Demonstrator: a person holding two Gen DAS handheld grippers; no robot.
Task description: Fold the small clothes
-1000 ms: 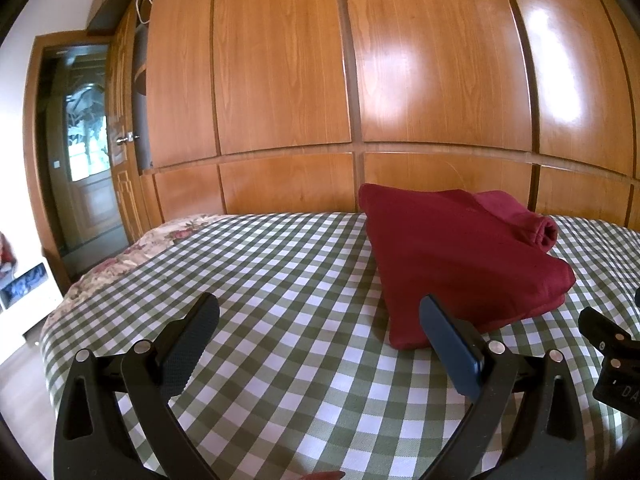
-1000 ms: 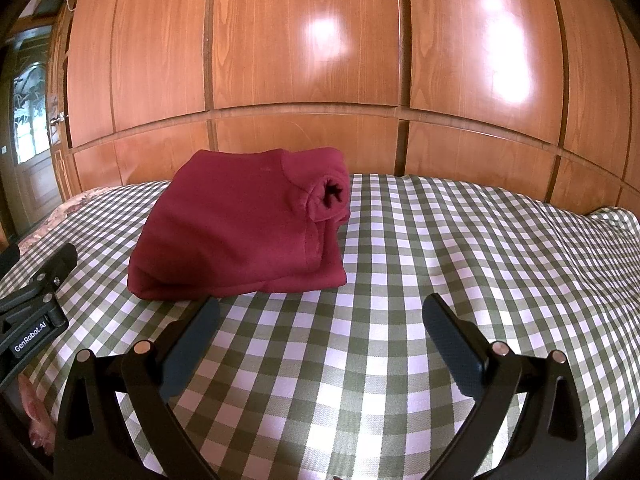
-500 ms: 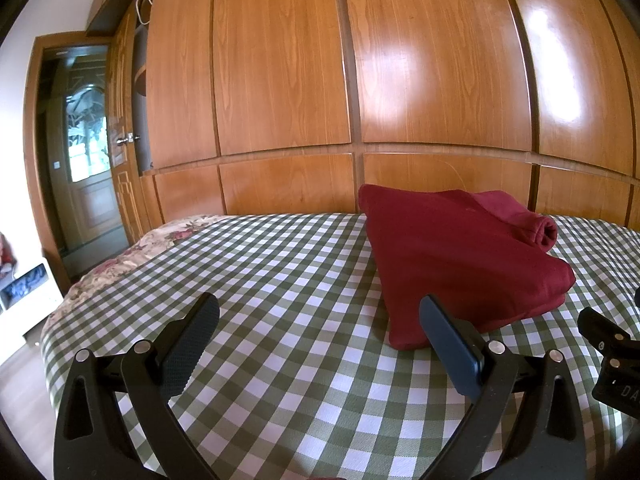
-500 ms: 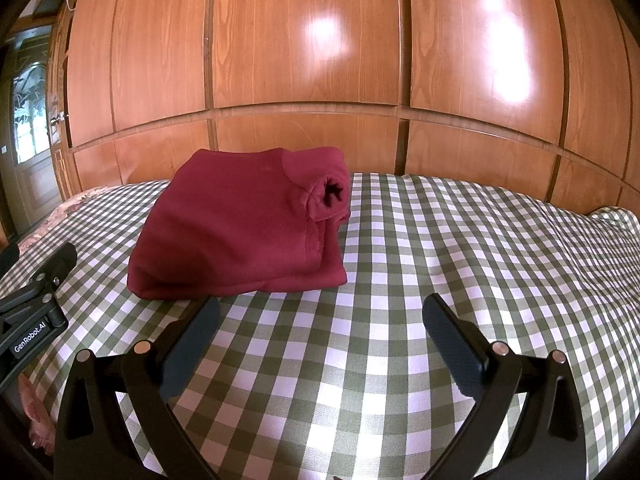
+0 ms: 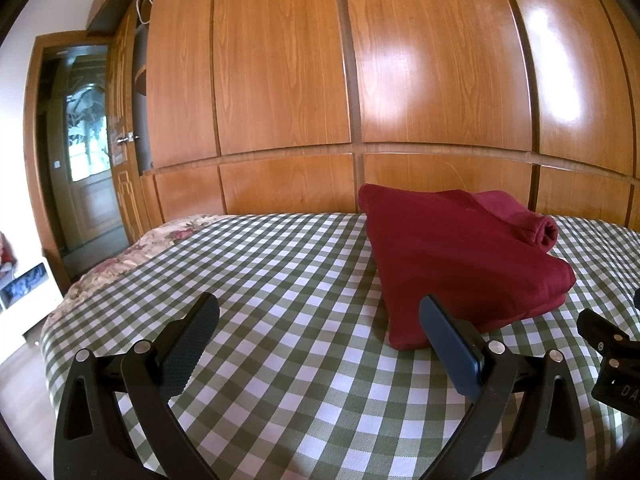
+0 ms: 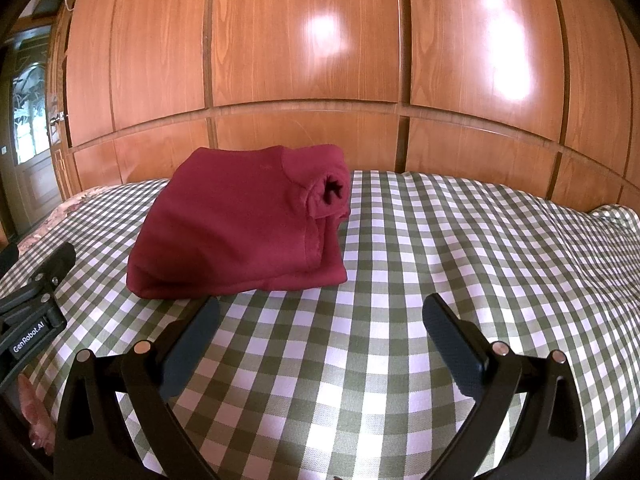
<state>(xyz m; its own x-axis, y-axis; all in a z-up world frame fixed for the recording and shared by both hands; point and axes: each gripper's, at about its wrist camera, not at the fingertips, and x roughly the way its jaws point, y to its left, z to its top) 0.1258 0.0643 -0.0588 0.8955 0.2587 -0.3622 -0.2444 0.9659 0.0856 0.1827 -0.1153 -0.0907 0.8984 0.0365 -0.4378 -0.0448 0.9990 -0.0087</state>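
Nothing has shifted since the earlier frames: both tools hang where they were and the garment lies as it did. From the left wrist view, the left tool [image 5: 319, 322] fills the lower part of the frame with its two dark fingers spread wide and nothing between them, hovering over the green-and-white checked bedspread [image 5: 280, 280]. The folded dark red garment [image 5: 460, 256] lies on the bedspread at centre right, its near corner just behind the right-hand finger in the picture, apart from it as far as can be told. A rolled cuff [image 5: 540, 232] sits on top of the garment toward the right. At the lower right edge a black part of the right tool [image 5: 608, 356] pokes in.

From the right wrist view, the right tool [image 6: 320, 320] is likewise released, fingers wide apart over bare checked cloth at the bottom of the frame. The red garment sits at centre left, just beyond the left-hand fingertip [image 6: 204, 312]. The left tool's black body shows at the lower left edge. Wooden wardrobe panels [image 6: 304, 40] fill the upper half, and a door [image 5: 92, 184] stands at the far left of the left wrist view.
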